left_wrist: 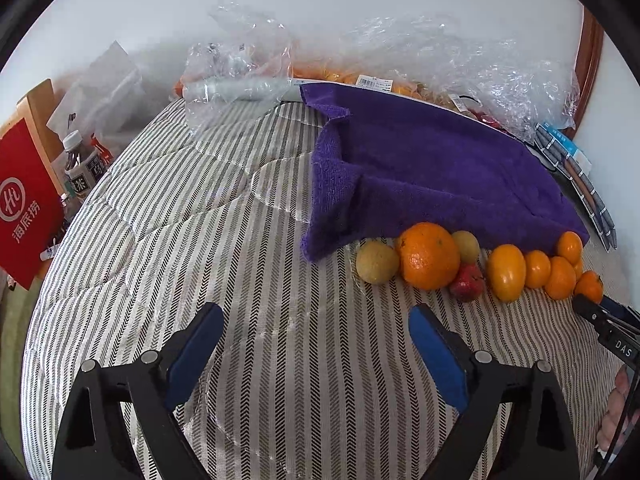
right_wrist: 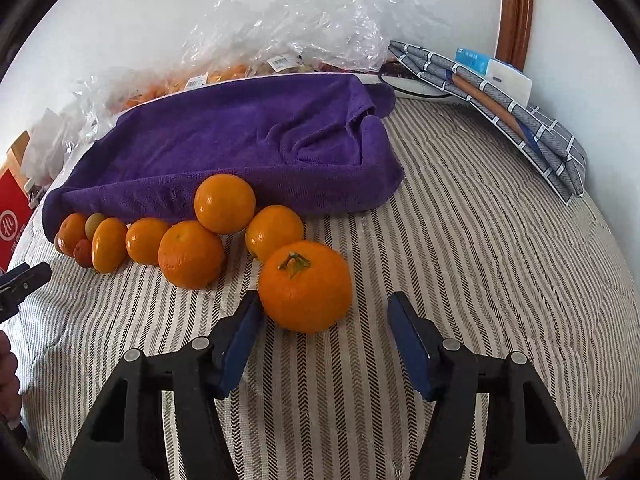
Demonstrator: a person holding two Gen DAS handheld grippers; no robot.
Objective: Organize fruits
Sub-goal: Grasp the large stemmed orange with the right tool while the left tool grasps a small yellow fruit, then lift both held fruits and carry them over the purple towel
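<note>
A row of fruit lies on the striped cloth along the front edge of a purple towel [left_wrist: 440, 160]. In the left wrist view I see a large orange [left_wrist: 429, 256], a yellow-green fruit [left_wrist: 376, 262], a small red fruit [left_wrist: 466, 282] and several small oranges [left_wrist: 506, 272]. My left gripper [left_wrist: 316, 338] is open and empty, short of the row. In the right wrist view my right gripper [right_wrist: 324, 326] is open around a stemmed orange [right_wrist: 306, 286] that rests on the cloth, close to the left finger. More oranges [right_wrist: 191, 254] line the purple towel [right_wrist: 240, 140].
Clear plastic bags [left_wrist: 440, 52] with more fruit lie behind the towel. A red box [left_wrist: 24, 200] and a bottle [left_wrist: 80, 164] stand at the left. Folded grey checked cloths [right_wrist: 520, 116] lie at the right. The right gripper's tip [left_wrist: 600, 316] shows at the left view's right edge.
</note>
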